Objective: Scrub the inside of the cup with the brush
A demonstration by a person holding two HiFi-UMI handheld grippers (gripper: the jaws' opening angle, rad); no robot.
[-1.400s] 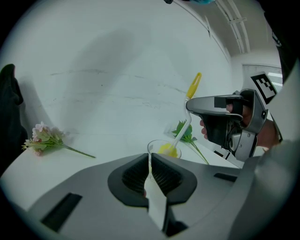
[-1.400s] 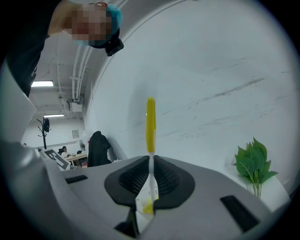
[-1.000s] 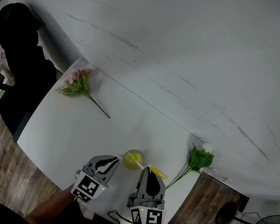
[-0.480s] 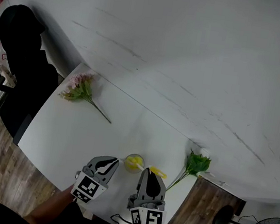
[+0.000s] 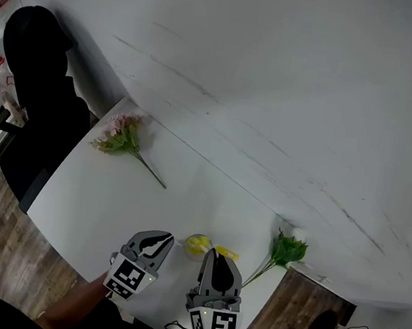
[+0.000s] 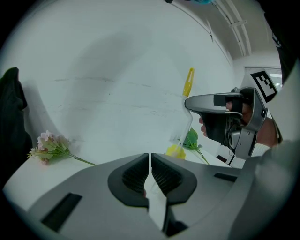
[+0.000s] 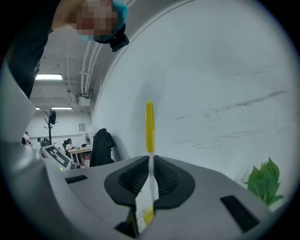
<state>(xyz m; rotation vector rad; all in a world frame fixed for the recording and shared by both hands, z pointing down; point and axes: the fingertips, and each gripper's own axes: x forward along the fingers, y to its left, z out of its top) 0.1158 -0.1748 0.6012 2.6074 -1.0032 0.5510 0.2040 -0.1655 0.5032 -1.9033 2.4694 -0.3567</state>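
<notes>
The left gripper (image 5: pixel 165 237) is clenched on the clear wall of the cup (image 5: pixel 195 246), which stands near the front edge of the white table (image 5: pixel 110 191). The right gripper (image 5: pixel 215 256) grasps the brush (image 7: pixel 149 125) by its handle, its yellow head down inside the cup.

two grippers: the left gripper (image 5: pixel 162 238) and the right gripper (image 5: pixel 214 254). one cup (image 5: pixel 195 245), one brush (image 5: pixel 226 253), one pink flower sprig (image 5: pixel 122 136), one green leafy sprig (image 5: pixel 285 250), one surface (image 5: pixel 146 205).

Left claw (image 5: pixel 166 237) clamped, right claw (image 5: pixel 213 254) clamped
</notes>
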